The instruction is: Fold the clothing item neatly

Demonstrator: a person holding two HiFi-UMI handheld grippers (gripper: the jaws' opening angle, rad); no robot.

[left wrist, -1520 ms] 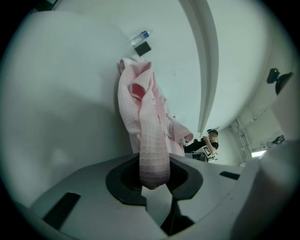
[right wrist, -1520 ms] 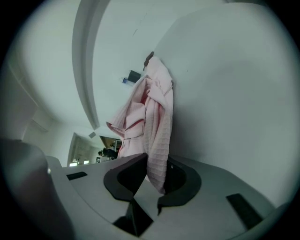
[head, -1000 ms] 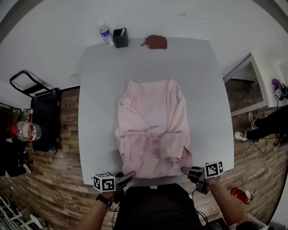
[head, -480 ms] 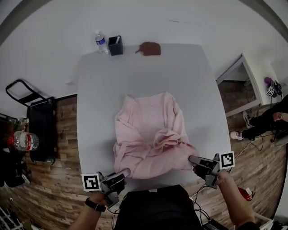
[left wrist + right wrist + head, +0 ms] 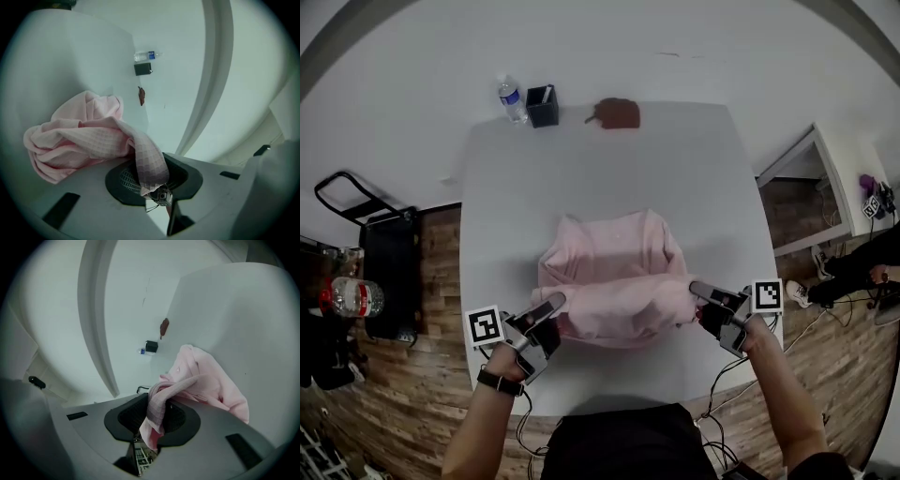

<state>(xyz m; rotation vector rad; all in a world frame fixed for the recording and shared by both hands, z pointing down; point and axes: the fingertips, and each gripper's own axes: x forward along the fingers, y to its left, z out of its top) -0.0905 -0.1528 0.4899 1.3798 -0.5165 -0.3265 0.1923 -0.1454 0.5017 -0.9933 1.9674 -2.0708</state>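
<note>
The left gripper (image 5: 551, 305) is clenched on 1 hem corner of the pale pink waffle-weave garment (image 5: 614, 272), which lies in the middle of the white rectangular table (image 5: 581, 159). The pinch holds that edge taut and off the surface, probably so the lower half can fold over the upper. The collar end points to the far table edge, while the lifted fold runs left to right. The right gripper (image 5: 698, 289) grips the other hem corner at a matching height, likely to keep the fold straight.

My left gripper (image 5: 549, 306) and right gripper (image 5: 697, 289) each pinch a fold of the pink garment (image 5: 614, 281) tight between the jaws. I hold them wide apart, tips angled inward, with both forearms stretched forward.
</note>
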